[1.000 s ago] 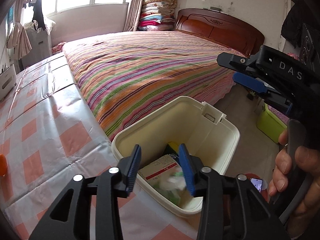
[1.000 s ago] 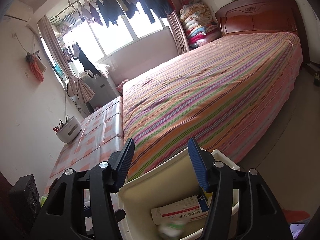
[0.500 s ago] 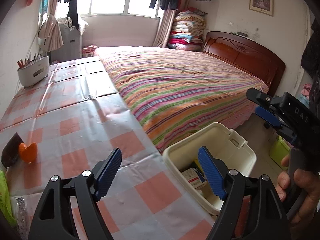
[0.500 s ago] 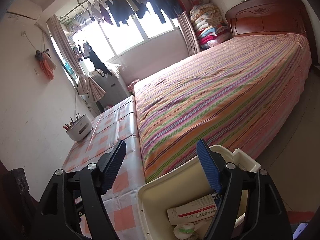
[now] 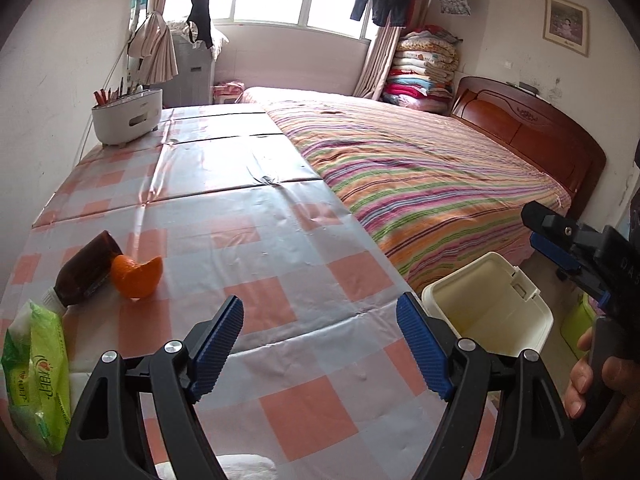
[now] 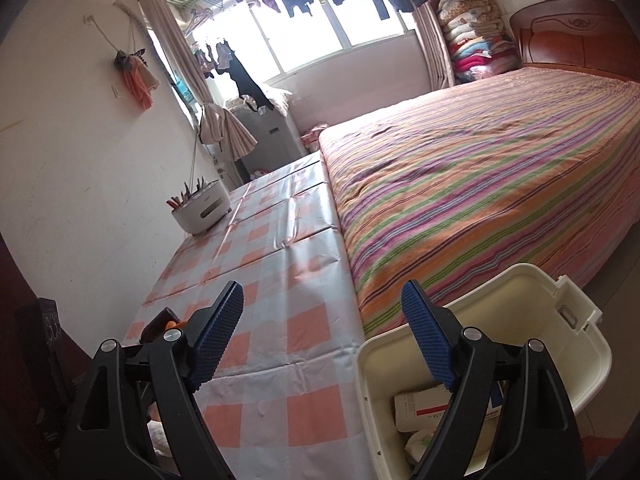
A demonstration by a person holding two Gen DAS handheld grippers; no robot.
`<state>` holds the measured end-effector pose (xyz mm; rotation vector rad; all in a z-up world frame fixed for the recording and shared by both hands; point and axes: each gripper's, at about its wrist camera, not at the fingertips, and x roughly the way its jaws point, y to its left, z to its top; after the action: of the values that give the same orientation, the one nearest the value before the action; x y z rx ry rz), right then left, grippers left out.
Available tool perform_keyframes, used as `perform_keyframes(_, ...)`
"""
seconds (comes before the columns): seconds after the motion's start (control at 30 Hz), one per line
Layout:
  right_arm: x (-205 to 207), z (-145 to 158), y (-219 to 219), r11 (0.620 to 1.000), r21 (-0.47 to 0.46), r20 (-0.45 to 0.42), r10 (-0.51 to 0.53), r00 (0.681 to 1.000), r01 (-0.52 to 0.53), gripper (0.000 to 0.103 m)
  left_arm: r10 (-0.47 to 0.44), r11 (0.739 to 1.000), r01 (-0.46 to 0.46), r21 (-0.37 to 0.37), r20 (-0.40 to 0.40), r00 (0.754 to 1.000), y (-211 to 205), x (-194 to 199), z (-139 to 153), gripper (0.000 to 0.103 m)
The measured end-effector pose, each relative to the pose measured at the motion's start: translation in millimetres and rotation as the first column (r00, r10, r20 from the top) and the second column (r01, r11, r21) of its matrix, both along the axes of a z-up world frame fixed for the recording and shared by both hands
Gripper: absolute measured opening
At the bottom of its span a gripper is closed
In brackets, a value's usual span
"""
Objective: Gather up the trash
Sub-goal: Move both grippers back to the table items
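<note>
A cream bin [image 5: 516,312] stands on the floor at the table's near right corner; in the right wrist view the bin [image 6: 560,320] holds a white box [image 6: 420,406] and crumpled paper. My left gripper [image 5: 320,348] is open and empty above the checked table. To its left lie an orange peel [image 5: 138,276], a brown bottle [image 5: 86,272] and a green wipes pack [image 5: 38,376]. White tissue [image 5: 244,466] shows at the bottom edge. My right gripper [image 6: 322,330] is open and empty over the table's edge beside the bin; it also shows in the left wrist view [image 5: 560,240].
A white utensil holder [image 5: 128,120] stands at the table's far left by the wall. A striped bed [image 5: 420,168] runs along the table's right side. A green tub [image 5: 578,324] sits on the floor beyond the bin.
My left gripper has swung left and back from over the bin to over the table, and its jaws have opened wider. My right gripper has also turned left, toward the table.
</note>
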<state>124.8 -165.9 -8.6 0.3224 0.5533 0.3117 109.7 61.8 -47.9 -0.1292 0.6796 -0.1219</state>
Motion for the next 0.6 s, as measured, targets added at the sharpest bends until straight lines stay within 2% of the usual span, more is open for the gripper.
perform_keyframes(0.27,4,-12,48,0.993,-0.050,-0.034,0.103,0.994,-0.105,0.081,0.097,0.995,-0.096,-0.039,0.015,0.995,51,-13,8,0.077)
perform_keyframes(0.6,9,-22,103,0.974,-0.072,-0.075,0.209,0.975,-0.215,0.083,0.228,0.970,-0.226,-0.087,0.019,0.973,120,-31,10,0.077)
